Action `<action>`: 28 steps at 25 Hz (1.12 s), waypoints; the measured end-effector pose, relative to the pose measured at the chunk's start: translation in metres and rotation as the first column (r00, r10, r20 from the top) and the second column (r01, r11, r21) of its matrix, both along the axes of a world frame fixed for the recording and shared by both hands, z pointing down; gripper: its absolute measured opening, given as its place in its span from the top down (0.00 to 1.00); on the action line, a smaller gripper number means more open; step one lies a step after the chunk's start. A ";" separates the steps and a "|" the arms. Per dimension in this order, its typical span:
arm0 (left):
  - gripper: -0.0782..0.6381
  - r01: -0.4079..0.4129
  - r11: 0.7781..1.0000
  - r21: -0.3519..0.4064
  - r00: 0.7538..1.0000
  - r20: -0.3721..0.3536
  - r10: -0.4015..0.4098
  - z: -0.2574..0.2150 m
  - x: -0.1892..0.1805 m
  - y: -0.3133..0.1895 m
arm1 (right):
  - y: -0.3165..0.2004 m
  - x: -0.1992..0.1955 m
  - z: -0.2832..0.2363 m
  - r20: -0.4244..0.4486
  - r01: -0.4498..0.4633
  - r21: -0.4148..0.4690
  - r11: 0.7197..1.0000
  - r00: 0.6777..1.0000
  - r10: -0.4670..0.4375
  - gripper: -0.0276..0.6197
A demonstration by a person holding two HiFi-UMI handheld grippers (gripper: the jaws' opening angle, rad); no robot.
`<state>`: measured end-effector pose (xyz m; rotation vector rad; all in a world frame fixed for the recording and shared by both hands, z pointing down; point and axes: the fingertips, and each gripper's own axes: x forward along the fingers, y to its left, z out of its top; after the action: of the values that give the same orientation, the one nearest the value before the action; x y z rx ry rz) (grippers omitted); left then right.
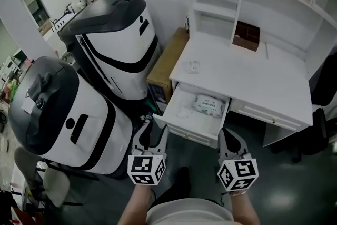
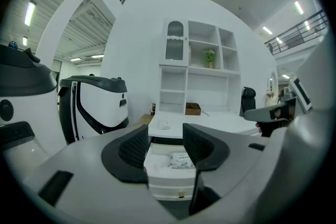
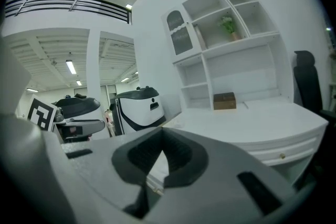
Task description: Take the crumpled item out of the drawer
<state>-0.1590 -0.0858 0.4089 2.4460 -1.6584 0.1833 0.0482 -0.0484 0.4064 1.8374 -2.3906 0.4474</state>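
closest in the head view: left gripper (image 1: 151, 130) and right gripper (image 1: 232, 138), held low in front of the person's body, wrists side by side. both point toward the open drawer (image 1: 192, 130), stop short of its front and touch nothing. crumpled item (image 1: 182, 109) lies in the drawer's left half, a white lump just beside a wipes pack (image 1: 208, 105) (flat and sealed, not the target). judgement: the crumpled item is light, soft and compressible, likely tissue or paper. there is no breakage risk, but a shallow nip could tear it or slip off. best taken across its bulk from above, clear of the wipes pack

left gripper view: left gripper (image 2: 165, 140) has its jaws standing apart with nothing between them. the drawer (image 2: 165, 186) is framed in the gap. the wipes pack (image 2: 181, 160) shows plainly; the crumpled item to its left is only faintly made out

right gripper view: right gripper (image 3: 163, 134) has its jaws meeting at the tips, gripping nothing. it looks along the desk (image 3: 247, 123) edge rather than into the drawer. judgement: the left gripper is the better placed for the pick
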 end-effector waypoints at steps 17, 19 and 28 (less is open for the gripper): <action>0.62 -0.078 0.997 -0.010 0.997 0.007 0.078 0.002 0.001 -0.079 | -0.059 -0.003 -0.006 -0.013 -0.077 0.003 0.997 0.997 0.077 0.95; 0.62 -0.078 0.997 -0.018 0.997 0.012 0.078 0.004 0.001 -0.085 | -0.062 -0.001 -0.006 -0.012 -0.082 0.003 0.997 0.997 0.082 0.95; 0.62 -0.093 0.995 -0.044 0.995 0.028 0.095 0.011 0.015 -0.114 | -0.089 0.011 -0.002 0.014 -0.098 -0.006 0.995 0.995 0.098 0.95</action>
<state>-0.1440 -0.1996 0.4195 2.5030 -1.5351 0.2664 0.0596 -0.1371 0.4048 1.9619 -2.3134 0.4770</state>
